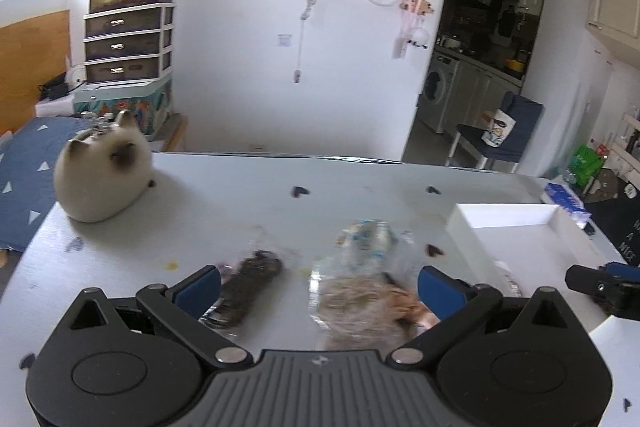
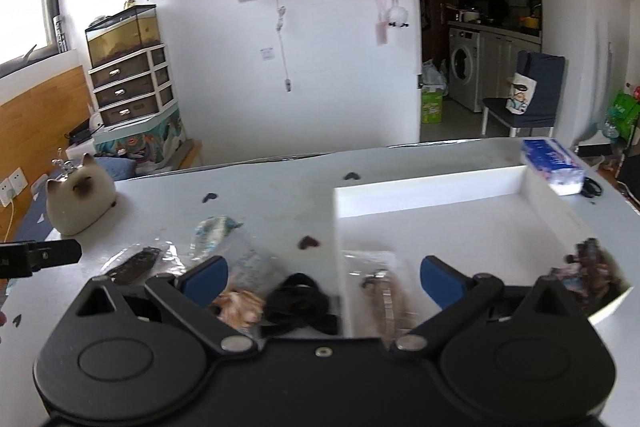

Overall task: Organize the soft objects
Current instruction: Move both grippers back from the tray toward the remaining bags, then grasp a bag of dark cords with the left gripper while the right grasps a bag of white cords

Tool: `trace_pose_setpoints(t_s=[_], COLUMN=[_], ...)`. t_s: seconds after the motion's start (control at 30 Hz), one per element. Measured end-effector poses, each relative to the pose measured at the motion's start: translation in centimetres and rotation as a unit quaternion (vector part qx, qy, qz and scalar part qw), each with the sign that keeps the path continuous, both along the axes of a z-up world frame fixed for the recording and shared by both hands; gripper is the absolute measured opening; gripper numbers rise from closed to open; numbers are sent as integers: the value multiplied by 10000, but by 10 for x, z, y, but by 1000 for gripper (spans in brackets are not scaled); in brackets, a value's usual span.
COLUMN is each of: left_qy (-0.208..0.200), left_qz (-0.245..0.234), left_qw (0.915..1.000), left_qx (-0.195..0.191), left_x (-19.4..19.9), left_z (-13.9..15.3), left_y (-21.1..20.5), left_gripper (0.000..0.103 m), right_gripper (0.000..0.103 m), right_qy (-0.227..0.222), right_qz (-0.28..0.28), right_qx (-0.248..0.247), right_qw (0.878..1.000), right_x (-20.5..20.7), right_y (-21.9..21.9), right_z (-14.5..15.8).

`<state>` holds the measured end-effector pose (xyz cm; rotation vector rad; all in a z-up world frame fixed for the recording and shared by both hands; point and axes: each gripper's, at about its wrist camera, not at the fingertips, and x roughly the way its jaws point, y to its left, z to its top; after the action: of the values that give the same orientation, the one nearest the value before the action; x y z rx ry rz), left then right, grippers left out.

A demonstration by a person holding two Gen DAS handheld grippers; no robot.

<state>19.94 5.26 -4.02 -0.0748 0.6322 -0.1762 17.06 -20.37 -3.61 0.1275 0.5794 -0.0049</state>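
My left gripper (image 1: 318, 289) hangs open low over the white table (image 1: 240, 187). Between its blue pads lie a dark soft item in a clear bag (image 1: 250, 285) and a crumpled clear bag with tan and orange stuff (image 1: 360, 301). A cream cat plush (image 1: 102, 179) sits at the far left. My right gripper (image 2: 322, 279) is open too, straddling the near-left corner of a white box (image 2: 432, 189). A black soft piece (image 2: 296, 301) and an orange one (image 2: 240, 309) lie just outside that corner. Inside the box are a bagged strip (image 2: 380, 283) and a dark patterned item (image 2: 592, 267).
A blue tissue pack (image 2: 552, 163) and black scissors (image 2: 592, 187) lie beyond the box at the far right. A blue-printed clear bag (image 2: 216, 231) lies mid-table. Small dark heart marks (image 1: 299, 191) dot the tabletop. Beyond the far edge stands a white wall and a blue chair (image 2: 536, 99).
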Motion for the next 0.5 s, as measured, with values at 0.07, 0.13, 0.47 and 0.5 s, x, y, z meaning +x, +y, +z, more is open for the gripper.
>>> trace_pose_setpoints(t_s=[0.07, 0.13, 0.47, 0.5], left_qy=[4, 8, 130, 137], left_qz=[54, 78, 31, 34], left_qw=[10000, 9999, 9997, 9997], left_qx=[51, 105, 206, 207], left_x=[5, 11, 48, 52], left_z=[-2, -4, -18, -19], left_y=[11, 22, 66, 70], left_gripper=[103, 103, 103, 103], right_gripper=[103, 103, 103, 102], right_qy=[76, 140, 712, 772], right_qz=[77, 138, 128, 179], right_qx=[55, 86, 205, 235], right_qw=[9999, 9998, 9972, 9966], right_x=[7, 15, 58, 62], right_y=[13, 27, 86, 92], right_z=[-1, -1, -19, -21])
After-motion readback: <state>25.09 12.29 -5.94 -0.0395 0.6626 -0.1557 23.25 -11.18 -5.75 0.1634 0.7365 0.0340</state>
